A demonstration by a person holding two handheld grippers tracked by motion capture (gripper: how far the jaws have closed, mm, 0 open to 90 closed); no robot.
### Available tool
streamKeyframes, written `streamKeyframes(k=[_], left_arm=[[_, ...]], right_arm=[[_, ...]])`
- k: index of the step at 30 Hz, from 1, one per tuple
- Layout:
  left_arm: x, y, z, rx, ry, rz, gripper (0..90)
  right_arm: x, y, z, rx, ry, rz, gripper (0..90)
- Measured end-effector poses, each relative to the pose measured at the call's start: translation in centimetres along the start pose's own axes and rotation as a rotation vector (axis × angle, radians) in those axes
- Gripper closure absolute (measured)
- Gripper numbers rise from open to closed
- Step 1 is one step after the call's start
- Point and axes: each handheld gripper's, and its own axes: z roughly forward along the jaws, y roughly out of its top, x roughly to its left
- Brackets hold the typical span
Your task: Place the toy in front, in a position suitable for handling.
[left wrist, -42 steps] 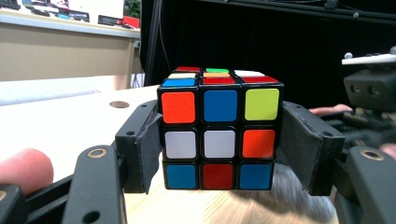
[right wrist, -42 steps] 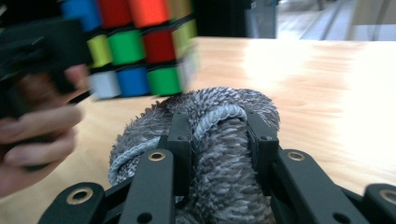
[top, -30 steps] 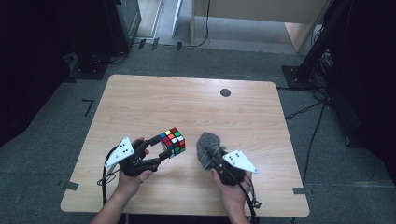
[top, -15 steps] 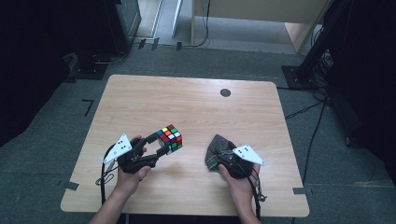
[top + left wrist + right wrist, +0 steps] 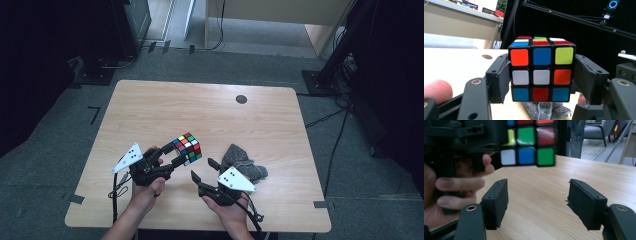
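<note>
My left gripper [image 5: 175,152] is clamped on the cube [image 5: 187,148], one pad on each side face, and holds it clear above the worktop [image 5: 165,105]. In the left gripper view the cube [image 5: 541,72] sits square between the pads, its near face showing orange, blue, yellow across the top row. My right gripper [image 5: 204,170] stands wide, nothing between its pads, and points at the cube from just beside it, low over the wood. In the right gripper view the cube [image 5: 527,143] hangs above and ahead of the gap. A grey cloth [image 5: 242,162] lies crumpled on the worktop, just behind my right gripper.
</note>
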Motion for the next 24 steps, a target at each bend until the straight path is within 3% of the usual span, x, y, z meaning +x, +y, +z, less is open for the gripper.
streamKeyframes(k=[3,11,13,21,24], left_arm=[[-0.6,-0.4,0.4,0.011,0.002,0.001,34.7],[-1.8,-1.1,1.2,0.047,-0.019,0.005,34.7],[-1.7,-1.1,1.2,0.050,-0.031,-0.014,34.6],[-1.2,-1.3,1.5,0.079,-0.041,-0.054,34.4],[-1.1,-1.2,1.5,0.085,-0.050,-0.044,33.8]], right_arm=[[0.6,0.3,0.2,-0.006,0.007,0.002,28.8],[1.0,0.3,0.5,0.002,-0.084,-0.017,28.7],[1.1,0.3,0.5,-0.001,-0.109,-0.042,31.5],[1.1,-0.1,0.5,0.005,-0.148,-0.065,34.2],[1.1,-0.1,0.3,0.007,-0.159,-0.086,34.8]])
